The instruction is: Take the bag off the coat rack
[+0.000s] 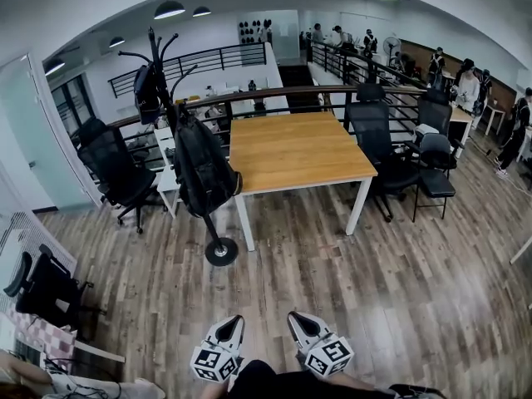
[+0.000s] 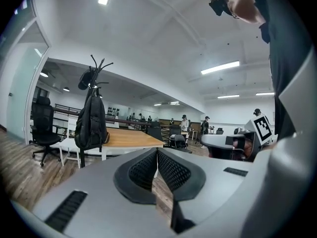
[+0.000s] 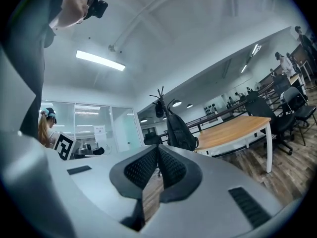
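No part of the removal is judged to have been carried out. The bag (image 1: 202, 166), a black backpack, is found hanging from the coat rack (image 1: 221, 251), suspended against the pole with its lower end clear of the floor and just beside the near left corner of the wooden table (image 1: 295, 152). The left gripper (image 1: 235, 319) and the right gripper (image 1: 296, 316) are held low and close to the person, side by side and well apart from the rack, with open floor between. In the left gripper view the jaws are seen clenched together with nothing between the pads, and the same is recorded in the right gripper view; neither gripper is grasping anything. In both of those views the bag is seen ahead and at a distance, slightly to one side of the jaw line. What is left is judged to be the whole task: the approach to the rack, the opening of at least one gripper, a grip on the bag's top loop or strap, the lift clear of the hook, and the withdrawal. As to count: one coat rack, one backpack, and one smaller dark item (image 1: 147, 90) hung higher on the same rack, whose nature cannot be determined. One wooden table is counted, and two grippers. At least four black office chairs (image 1: 116, 169) are made out around the table and along the left side. Several people are noted in the far background, too small to be counted reliably.
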